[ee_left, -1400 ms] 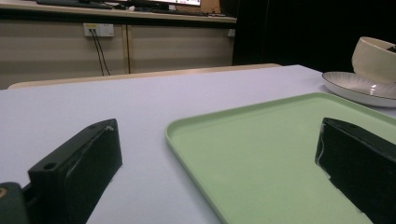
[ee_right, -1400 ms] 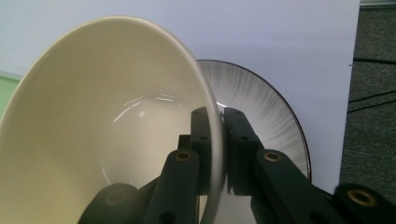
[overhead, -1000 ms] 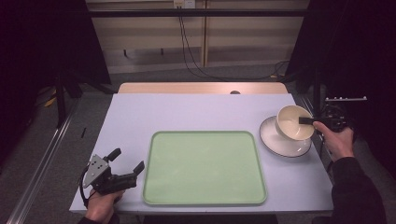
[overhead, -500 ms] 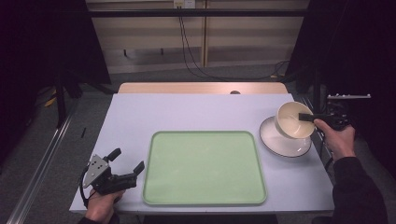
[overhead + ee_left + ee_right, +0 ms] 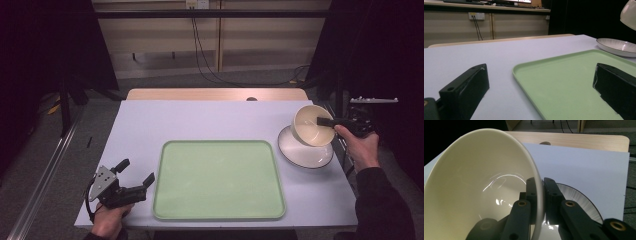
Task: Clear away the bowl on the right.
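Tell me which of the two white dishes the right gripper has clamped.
The cream bowl: the right gripper pinches its rim, one jaw inside, one outside, holding it tilted. The white plate lies flat on the table, ungripped.

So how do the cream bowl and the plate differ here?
The bowl is deep, plain cream and tilted, its rim clamped in the right gripper; the plate is shallow, dark-rimmed with fine radial lines, and lies flat on the table. Both are round, glossy and empty.
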`<act>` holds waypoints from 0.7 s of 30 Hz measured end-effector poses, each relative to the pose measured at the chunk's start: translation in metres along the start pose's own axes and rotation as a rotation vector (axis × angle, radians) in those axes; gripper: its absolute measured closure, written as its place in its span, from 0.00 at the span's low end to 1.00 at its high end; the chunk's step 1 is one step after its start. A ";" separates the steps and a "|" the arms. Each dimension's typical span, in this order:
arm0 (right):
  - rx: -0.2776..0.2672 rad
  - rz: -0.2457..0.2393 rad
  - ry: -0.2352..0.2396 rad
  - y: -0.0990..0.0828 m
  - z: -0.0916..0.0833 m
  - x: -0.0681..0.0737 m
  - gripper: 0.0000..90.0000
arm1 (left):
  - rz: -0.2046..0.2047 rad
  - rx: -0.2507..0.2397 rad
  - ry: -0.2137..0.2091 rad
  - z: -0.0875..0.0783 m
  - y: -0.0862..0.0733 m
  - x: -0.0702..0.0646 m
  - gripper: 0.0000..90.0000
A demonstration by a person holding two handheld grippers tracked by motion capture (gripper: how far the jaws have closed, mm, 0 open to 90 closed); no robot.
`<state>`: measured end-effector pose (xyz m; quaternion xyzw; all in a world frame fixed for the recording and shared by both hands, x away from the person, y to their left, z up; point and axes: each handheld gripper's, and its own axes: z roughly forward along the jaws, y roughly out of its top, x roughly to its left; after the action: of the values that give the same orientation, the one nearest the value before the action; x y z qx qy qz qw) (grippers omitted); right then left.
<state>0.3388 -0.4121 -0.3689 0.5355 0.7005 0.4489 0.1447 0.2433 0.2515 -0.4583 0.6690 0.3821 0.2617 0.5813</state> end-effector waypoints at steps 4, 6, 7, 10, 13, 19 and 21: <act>-0.015 -0.015 0.005 0.002 -0.001 0.004 0.93 | -0.004 -0.003 -0.001 0.000 0.000 0.000 0.01; -0.015 -0.008 0.022 0.004 -0.001 0.007 0.93 | -0.004 -0.002 0.000 0.000 0.000 0.000 0.01; -0.016 -0.012 0.023 0.004 -0.001 0.008 0.93 | -0.004 -0.002 -0.001 0.000 0.000 0.000 0.01; -0.018 -0.016 0.031 0.006 -0.001 0.012 0.93 | -0.001 -0.001 0.000 0.000 0.000 0.000 0.01; -0.029 -0.012 0.040 0.007 0.001 0.014 0.93 | 0.000 0.000 0.000 0.000 0.000 0.000 0.01; -0.020 -0.002 0.054 0.008 0.005 0.021 0.93 | -0.003 -0.002 0.000 0.000 0.000 0.000 0.01; -0.020 -0.009 0.059 0.010 0.007 0.023 0.93 | -0.003 -0.002 -0.001 0.000 0.000 0.000 0.01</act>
<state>0.3403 -0.3883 -0.3585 0.5173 0.7024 0.4709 0.1314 0.2433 0.2513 -0.4584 0.6679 0.3825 0.2609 0.5827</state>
